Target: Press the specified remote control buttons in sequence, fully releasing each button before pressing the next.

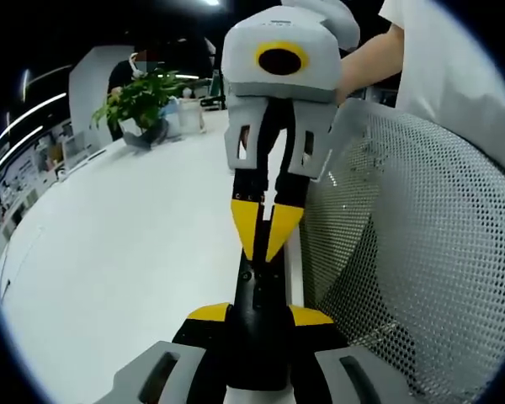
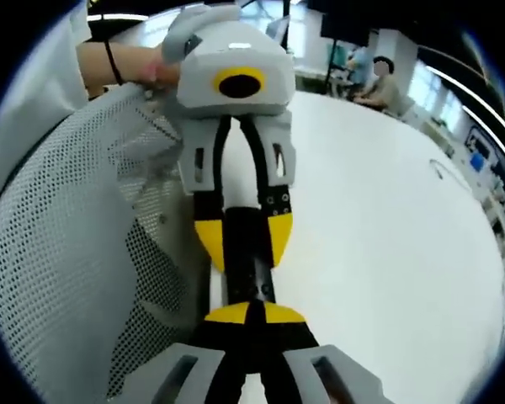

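Left gripper view: white table takes most of the frame, with a white mesh chair back on the right and a person's white shirt above it. Left gripper rises from the bottom, jaws clamped on either side of the black remote, which runs forward between them. Right gripper comes down from the top, yellow tips pinched together and touching the remote's far part. Potted plant stands far back on the table.

Right gripper view: same table, chair back on the left, the person's forearm at top. Right gripper is closed, tips meeting over the remote. Left gripper straddles the remote from the top. Which button sits under the tips is not readable.
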Available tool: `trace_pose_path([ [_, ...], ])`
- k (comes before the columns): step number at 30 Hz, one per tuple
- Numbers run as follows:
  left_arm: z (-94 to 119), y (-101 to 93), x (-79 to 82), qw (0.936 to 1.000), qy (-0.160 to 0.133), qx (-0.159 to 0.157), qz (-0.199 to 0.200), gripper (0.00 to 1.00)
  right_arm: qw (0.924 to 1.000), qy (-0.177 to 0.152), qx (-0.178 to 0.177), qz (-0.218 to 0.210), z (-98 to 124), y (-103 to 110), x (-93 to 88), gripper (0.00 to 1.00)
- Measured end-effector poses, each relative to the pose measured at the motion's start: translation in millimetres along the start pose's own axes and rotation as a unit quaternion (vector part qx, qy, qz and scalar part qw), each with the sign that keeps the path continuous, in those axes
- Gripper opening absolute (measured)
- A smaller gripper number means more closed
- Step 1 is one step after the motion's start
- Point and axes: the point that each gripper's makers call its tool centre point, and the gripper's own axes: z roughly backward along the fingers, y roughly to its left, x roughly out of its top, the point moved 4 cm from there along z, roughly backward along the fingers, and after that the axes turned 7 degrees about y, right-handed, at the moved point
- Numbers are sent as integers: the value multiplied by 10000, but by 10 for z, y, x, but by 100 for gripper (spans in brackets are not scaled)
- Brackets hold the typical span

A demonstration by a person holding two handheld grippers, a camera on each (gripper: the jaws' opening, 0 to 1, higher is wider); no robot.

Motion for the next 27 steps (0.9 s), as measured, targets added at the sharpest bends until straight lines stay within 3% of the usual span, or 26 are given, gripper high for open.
trace_pose_path([
  [4,-2,-3,4,10000,-4,1,8,24,9995,-156,-4,-268,7,-27,-12,0],
  [8,-6,-1,2,10000,0,4,10,24,9997,-162,-3,-196,8,-13,12,0],
  [17,-6,-6,5,10000,0,14,12,24,9995,231,74,214,-10,8,37,0],
  [21,-7,-4,3,10000,3,17,0,24,9986,484,186,-43,-28,-10,48,0],
  [23,-8,-3,1,10000,2,13,-6,24,9980,591,206,71,-37,-18,63,0],
  [27,-6,-7,2,10000,1,13,-8,24,9979,602,229,-51,-30,-20,48,0],
])
